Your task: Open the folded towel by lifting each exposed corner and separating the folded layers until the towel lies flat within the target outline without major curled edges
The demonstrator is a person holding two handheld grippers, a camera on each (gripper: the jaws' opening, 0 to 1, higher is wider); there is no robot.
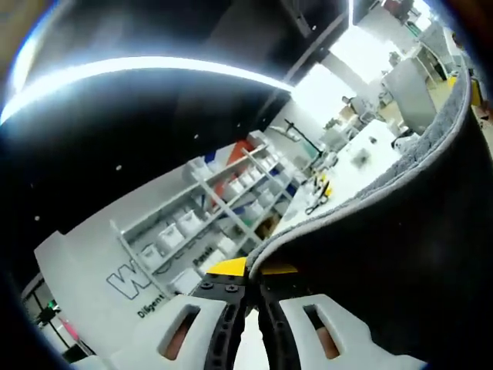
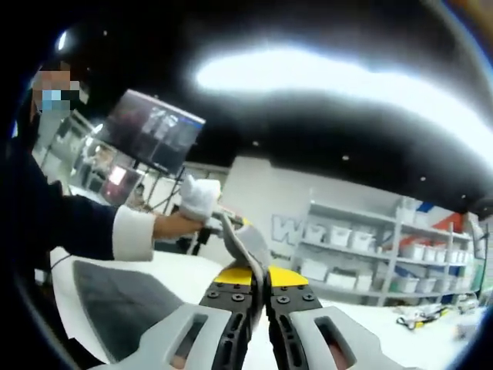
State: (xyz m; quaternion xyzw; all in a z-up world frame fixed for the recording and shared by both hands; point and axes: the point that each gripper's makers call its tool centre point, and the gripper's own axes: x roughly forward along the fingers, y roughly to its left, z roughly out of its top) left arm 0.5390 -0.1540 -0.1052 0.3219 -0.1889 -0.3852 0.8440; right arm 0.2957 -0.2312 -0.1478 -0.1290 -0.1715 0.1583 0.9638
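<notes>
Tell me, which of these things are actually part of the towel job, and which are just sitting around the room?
Part of the job:
- grey towel, held up in the air
- left tongs, shut on its edge
- right tongs, shut on the towel

Just lying about:
- shelves of white bins
- screen on a stand
- cluttered white benches
</notes>
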